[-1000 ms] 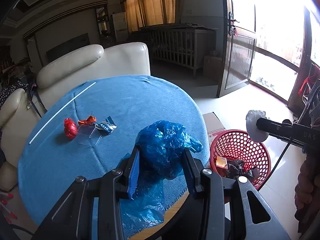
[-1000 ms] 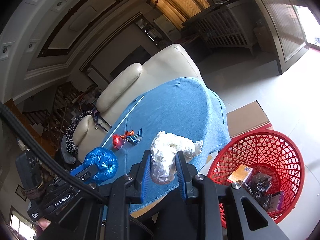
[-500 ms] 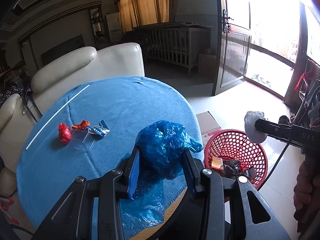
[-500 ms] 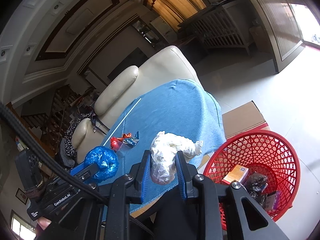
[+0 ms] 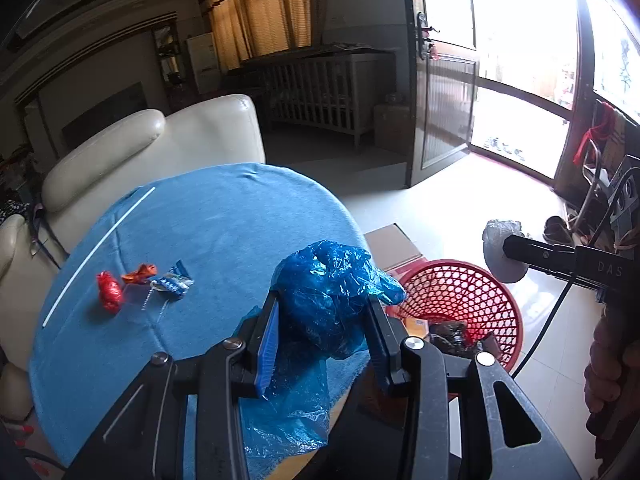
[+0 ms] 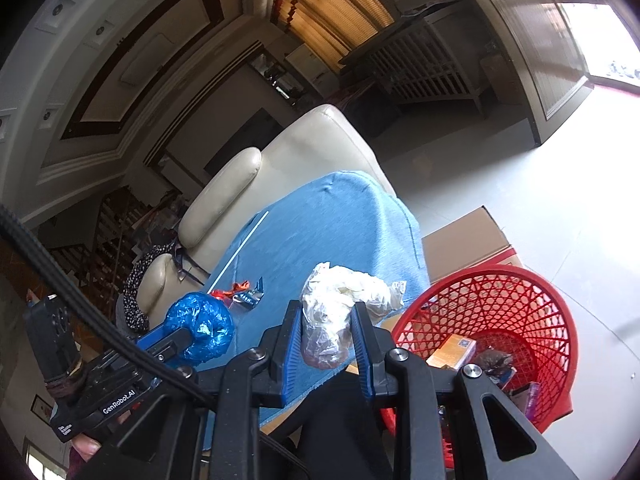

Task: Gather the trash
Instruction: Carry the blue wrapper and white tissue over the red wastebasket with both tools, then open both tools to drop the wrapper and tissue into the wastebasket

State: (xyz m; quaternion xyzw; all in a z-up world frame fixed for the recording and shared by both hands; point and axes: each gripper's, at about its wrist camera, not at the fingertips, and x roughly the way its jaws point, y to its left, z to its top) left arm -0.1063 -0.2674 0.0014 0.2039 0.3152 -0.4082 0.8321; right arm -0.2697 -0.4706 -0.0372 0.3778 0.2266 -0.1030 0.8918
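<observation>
Nearest the left wrist camera, the left gripper [image 5: 322, 320] was clamped on a crumpled blue plastic bag [image 5: 334, 296], its jaws pressed into both sides of the bundle while a loose tail of film hung below. In the right wrist view, the right gripper [image 6: 326, 338] was closed the same way on a clear plastic bag [image 6: 340, 308] stuffed with pale paper, with something brownish at its lower end. Both bundles looked light, soft and easily squashed; thin film like this is probably slippery, so a hold across the bunched middle seemed safer than a pinch on a loose edge.

Just beyond, beside the table on the floor, stood a red mesh basket [image 6: 532, 312] already holding a small orange box [image 6: 452, 350] and dark wrappers. A flat cardboard box [image 6: 464, 240] lay on the floor just behind the basket.

Further out on the blue tablecloth [image 5: 224, 216] lay more litter: a red sweet wrapper [image 5: 109, 291], an orange wrapper [image 5: 140, 273] and a blue-and-white sachet [image 5: 173, 282], close together, with a thin white stick [image 5: 100, 252] beyond them. These would be very light and flat, hard to pinch off cloth.

Behind the table stood a cream leather sofa [image 5: 152, 144].

Readable writing: "GenRobot.AI" on the left gripper's body in the right wrist view, and "DAS" on the right gripper's body in the left. The sachet's print was too small to read.
</observation>
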